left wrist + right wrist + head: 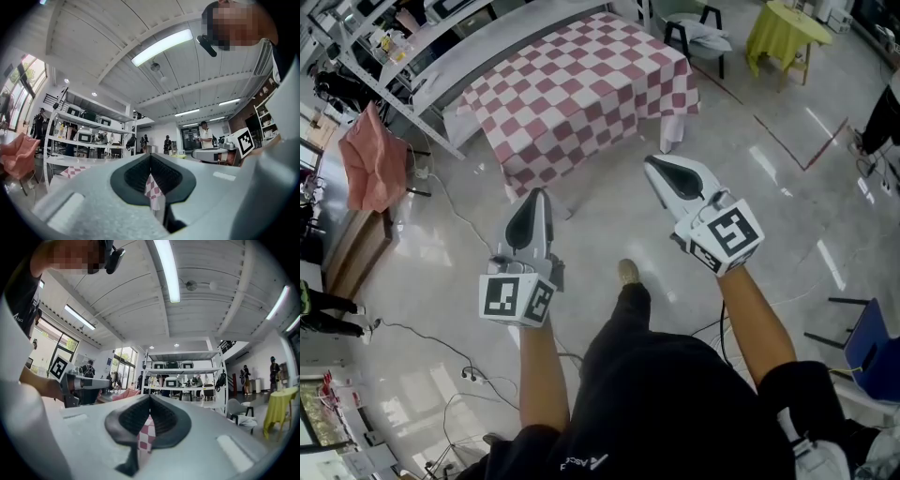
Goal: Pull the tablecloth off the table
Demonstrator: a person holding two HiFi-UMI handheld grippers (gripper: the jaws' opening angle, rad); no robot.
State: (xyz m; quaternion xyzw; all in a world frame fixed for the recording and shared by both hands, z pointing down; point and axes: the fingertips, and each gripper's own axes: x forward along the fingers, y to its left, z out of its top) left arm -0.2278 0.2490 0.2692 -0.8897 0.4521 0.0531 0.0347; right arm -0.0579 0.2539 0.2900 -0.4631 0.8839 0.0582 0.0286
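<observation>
- The red-and-white checked fabric tablecloth (581,84) lies spread over the whole table top, well ahead of the person, with its near edge and corners hanging toward the glossy pale floor (609,225).
- Judged from here, a pull that is uneven between the two sides could skew the cloth so that it drags or catches on a table corner rather than sliding off.
- Loose dark cables (431,337) trail over the floor beside and behind the person. Backing away without looking could mean a trip.
- The left gripper (536,194), white with a marker cube, has its jaws pressed together on the cloth's near left corner; its own view shows a checked strip (152,187) pinched between the dark ribbed pads.
- The right gripper (652,161) is likewise clamped tight on the near right corner, a checked fold (146,432) caught in its pads.
- Each pinch holds only a narrow bit of fabric, so a sharp tug might slip it free.
</observation>
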